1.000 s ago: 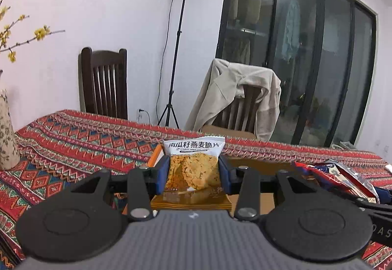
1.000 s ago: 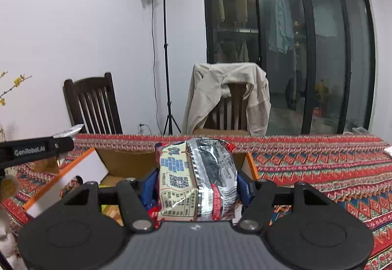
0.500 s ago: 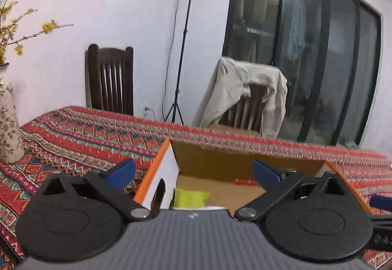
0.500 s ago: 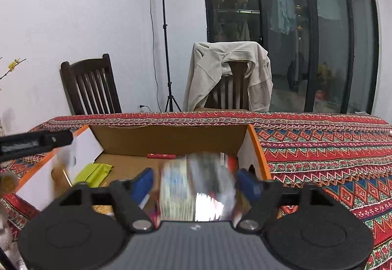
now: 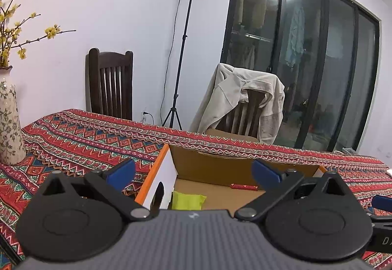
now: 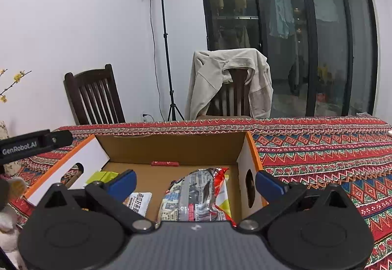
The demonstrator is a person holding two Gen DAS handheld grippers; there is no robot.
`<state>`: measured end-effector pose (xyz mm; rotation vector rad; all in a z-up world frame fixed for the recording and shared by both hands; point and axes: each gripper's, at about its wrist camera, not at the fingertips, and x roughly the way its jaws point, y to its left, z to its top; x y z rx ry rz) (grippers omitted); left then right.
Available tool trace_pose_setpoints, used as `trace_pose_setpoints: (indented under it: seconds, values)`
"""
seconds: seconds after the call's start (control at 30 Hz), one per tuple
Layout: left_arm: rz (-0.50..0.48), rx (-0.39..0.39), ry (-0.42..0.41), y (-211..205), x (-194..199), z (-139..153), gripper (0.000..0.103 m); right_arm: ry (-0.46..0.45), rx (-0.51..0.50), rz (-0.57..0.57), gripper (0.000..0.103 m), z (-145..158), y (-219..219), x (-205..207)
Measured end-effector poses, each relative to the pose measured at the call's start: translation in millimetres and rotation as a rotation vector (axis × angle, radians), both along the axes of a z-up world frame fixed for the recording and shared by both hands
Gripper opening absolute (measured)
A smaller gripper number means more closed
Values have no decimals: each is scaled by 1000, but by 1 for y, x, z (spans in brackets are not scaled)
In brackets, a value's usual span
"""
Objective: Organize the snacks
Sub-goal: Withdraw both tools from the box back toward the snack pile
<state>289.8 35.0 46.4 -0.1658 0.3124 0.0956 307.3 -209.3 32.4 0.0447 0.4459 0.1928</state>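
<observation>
A: Both tools hang over the open brown cardboard box with orange edges (image 6: 171, 147), which sits on the red patterned tablecloth (image 6: 318, 147). The right gripper (image 6: 195, 183) has just been opening its jaws; now they stand fully wide and nothing is between them. The silver and red foil snack bag (image 6: 196, 196) lies on the box floor below it, near the right wall.

B: And the left gripper (image 5: 193, 170)?

A: Also spread to its widest, also empty. The white and orange cracker packet (image 6: 138, 203) rests on the floor of the box, at about 9 o'clock from the foil bag. A yellow-green packet (image 5: 187, 200) lies by the left wall, and a thin red bar (image 6: 164, 163) lies against the far wall, at 12 o'clock.

B: So what can go wrong from here?

A: I think the main risk is in leaving the box. The right blue finger (image 6: 269, 186) is close to the white side wall with the hand hole (image 6: 250, 186), at 3 o'clock. If it moves sideways with the jaws so wide, it can catch that wall and drag the light box.

B: Anything else?

A: The two tools are near each other; the left one's black body (image 6: 34, 145) shows at 9 o'clock in the right view. A careless swing can knock them together.
</observation>
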Motion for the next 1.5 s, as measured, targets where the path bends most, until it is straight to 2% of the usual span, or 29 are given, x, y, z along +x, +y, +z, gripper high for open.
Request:
trace_pose_setpoints:
  seconds: [0.4, 0.6, 0.83, 1.07, 1.3, 1.4, 1.5]
  values:
    - [-10, -32, -30, 0, -41, 40, 103, -28, -45, -9, 103, 29, -1, -29]
    - [-36, 13, -3, -2, -69, 44, 103, -37, -71, 13, 103, 38, -6, -61]
    - [-54, 48, 23, 6, -102, 30, 103, -48, -87, 40, 103, 33, -13, -100]
    - [-47, 41, 69, 20, -129, 5, 103, -23, -79, 56, 103, 13, -20, -133]
    - [-46, 61, 60, 27, -156, -12, 103, 9, -81, 49, 103, -7, -29, -157]
    - [-50, 48, 53, 30, -160, -20, 103, 30, -49, 62, 103, -12, -34, -161]
    - [-47, 73, 50, 27, -159, -31, 103, 49, -41, 63, 103, -16, -36, -164]
